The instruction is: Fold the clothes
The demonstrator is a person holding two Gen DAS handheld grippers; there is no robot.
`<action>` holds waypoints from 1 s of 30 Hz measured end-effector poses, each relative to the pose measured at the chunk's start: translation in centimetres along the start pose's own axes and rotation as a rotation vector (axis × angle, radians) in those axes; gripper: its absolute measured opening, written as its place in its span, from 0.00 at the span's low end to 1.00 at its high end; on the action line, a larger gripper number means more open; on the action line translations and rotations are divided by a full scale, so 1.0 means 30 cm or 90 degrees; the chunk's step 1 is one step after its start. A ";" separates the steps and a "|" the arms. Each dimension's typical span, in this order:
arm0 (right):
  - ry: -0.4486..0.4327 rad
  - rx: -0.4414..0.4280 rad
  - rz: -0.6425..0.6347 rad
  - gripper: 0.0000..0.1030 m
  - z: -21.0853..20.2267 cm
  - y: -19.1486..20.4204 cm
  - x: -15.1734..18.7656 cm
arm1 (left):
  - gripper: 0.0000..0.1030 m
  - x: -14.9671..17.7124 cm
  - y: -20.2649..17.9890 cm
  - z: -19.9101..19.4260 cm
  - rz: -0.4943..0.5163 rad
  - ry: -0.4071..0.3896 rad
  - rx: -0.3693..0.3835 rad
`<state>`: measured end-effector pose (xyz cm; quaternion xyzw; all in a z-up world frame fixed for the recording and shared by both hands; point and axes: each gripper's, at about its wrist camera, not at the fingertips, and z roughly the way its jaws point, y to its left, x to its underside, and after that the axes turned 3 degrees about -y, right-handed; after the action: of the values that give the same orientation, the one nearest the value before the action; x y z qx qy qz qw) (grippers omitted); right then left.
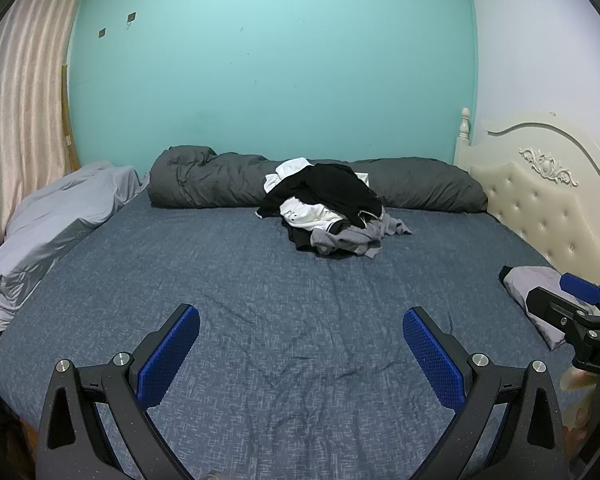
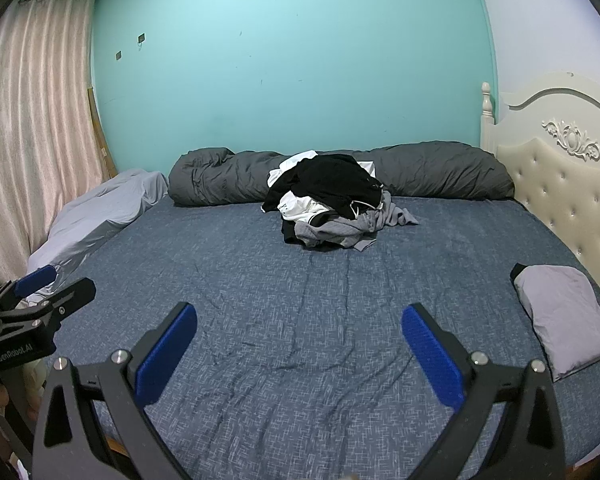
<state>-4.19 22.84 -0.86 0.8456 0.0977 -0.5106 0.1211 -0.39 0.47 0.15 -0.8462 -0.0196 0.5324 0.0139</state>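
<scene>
Left gripper point(image 1: 301, 334) and right gripper point(image 2: 299, 330) spread wide, empty, over bare sheet point(image 2: 300, 300); clothes pile point(image 2: 332, 200) far side, folded garment point(image 2: 564, 316) at right edge.

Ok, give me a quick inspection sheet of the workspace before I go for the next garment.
Surface: blue bed sheet, wrinkled, bare in front of both tools.
Job's things: pile of unfolded clothes, black, white and grey, at the far side; folded grey garment by the headboard.
Clutter: rolled dark grey duvet; light grey bedding on the left.
Grippers: left tool open, empty; right tool open, empty.
Cables: nothing seen.
Surroundings: teal wall, curtain.
</scene>
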 end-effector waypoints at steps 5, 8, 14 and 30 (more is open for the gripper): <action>0.000 -0.002 -0.001 1.00 0.002 0.004 0.005 | 1.00 0.002 0.001 0.002 0.000 -0.001 -0.002; 0.001 -0.002 -0.001 1.00 0.005 0.006 0.004 | 1.00 0.006 0.004 0.001 -0.002 -0.002 -0.005; 0.001 -0.001 -0.001 1.00 0.008 0.008 0.002 | 1.00 0.007 0.009 0.004 -0.002 -0.001 -0.007; 0.000 -0.005 -0.004 1.00 0.015 0.007 0.010 | 1.00 0.016 0.009 0.007 -0.002 -0.001 -0.011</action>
<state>-4.36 22.50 -1.31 0.8449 0.1021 -0.5105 0.1231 -0.37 0.22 -0.39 -0.8458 -0.0257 0.5329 0.0074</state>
